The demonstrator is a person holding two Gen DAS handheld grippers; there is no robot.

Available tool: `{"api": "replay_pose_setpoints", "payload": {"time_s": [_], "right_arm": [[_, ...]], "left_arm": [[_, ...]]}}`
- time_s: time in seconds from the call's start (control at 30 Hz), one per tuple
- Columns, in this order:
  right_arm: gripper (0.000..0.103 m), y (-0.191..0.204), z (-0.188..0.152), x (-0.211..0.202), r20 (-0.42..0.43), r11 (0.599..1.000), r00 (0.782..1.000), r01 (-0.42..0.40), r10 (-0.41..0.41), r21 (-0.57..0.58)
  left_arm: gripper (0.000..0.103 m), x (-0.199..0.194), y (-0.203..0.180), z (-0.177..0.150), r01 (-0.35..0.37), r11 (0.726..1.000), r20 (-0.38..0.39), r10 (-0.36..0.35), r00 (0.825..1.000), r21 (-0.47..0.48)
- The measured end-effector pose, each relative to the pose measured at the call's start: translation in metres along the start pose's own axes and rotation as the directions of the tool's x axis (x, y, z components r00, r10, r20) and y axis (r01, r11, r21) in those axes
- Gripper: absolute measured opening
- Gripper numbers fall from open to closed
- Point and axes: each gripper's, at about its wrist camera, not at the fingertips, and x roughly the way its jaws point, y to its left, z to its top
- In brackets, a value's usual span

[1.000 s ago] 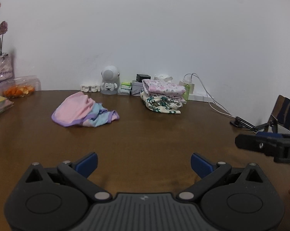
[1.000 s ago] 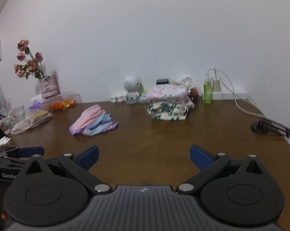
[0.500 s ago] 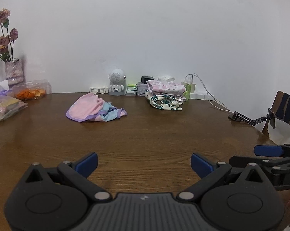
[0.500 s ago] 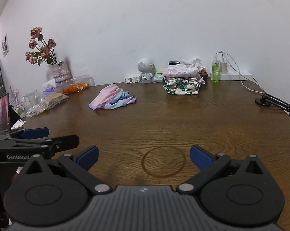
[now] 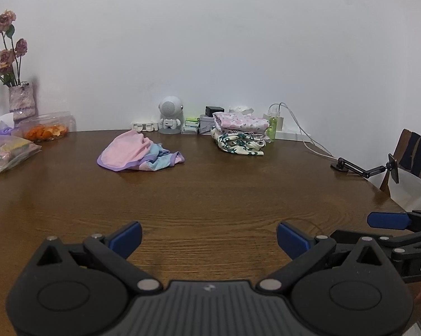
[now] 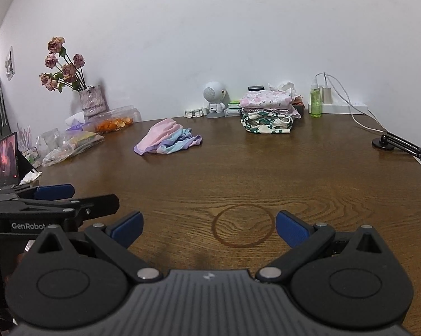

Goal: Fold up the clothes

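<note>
Brown wooden bench (image 5: 210, 196) carries everything. Left gripper (image 5: 209, 236) and right gripper (image 6: 207, 228) hover low over its near edge, side by side, fingers spread wide, holding nothing. Stack of folded clothes (image 5: 239, 133) sits at the far side near the wall. Crumpled pink-and-blue garment (image 5: 139, 155) lies unfolded left of the stack, well apart from both grippers. Ring stain (image 6: 242, 225) between right fingers.
</note>
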Motion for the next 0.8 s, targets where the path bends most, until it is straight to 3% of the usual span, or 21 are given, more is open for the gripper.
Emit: {"api": "replay_pose_setpoints", "payload": {"time_s": [0.8], "right_arm": [[0.103,0.0007,-0.0059,0.0022,-0.017,1.000,1.000,0.007,-0.007,0.006]], "left_arm": [[0.103,0.0029,-0.0018,-0.0041,0.001,1.000,-0.024,-0.001,1.000,0.005]]}}
